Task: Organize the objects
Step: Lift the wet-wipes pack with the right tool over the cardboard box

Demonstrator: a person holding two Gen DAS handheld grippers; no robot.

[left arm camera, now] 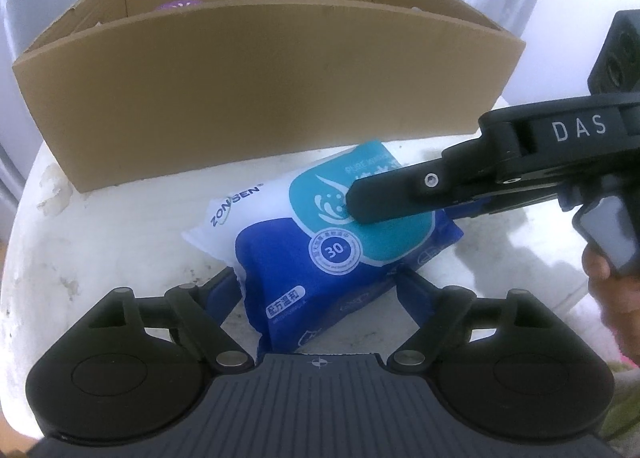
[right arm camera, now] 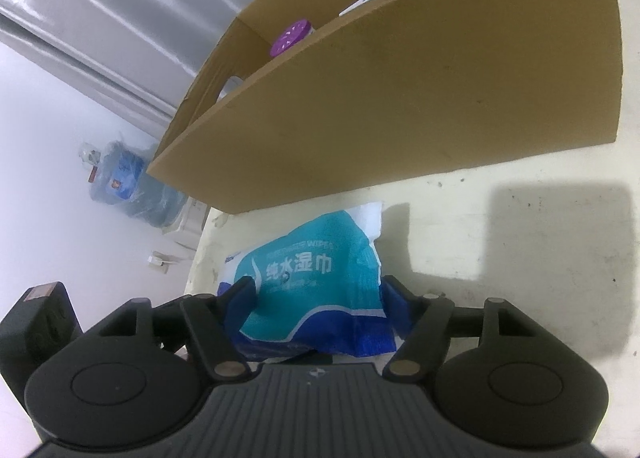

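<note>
right gripper point(right arm camera: 316, 294): clamping the blue-and-teal soft plastic wet wipes pack point(left arm camera: 320, 242)
left gripper point(left arm camera: 316, 282): jaws straddling the pack, contact unclear
pack: lying on white worktop point(left arm camera: 120, 242), just before brown cardboard box point(left arm camera: 260, 90)

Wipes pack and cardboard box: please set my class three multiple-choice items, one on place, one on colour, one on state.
1. Relative to the cardboard box, the wipes pack lies:
A inside
B in front, on the table
C on top

2. The round lid inside the box is:
A purple
B green
C yellow

3. The top of the box is:
A taped shut
B open
C covered by a cloth

Answers:
1 B, the pack rests on the white table before the box's front wall.
2 A, purple shows above the wall.
3 B, the inside is visible from above.
</note>
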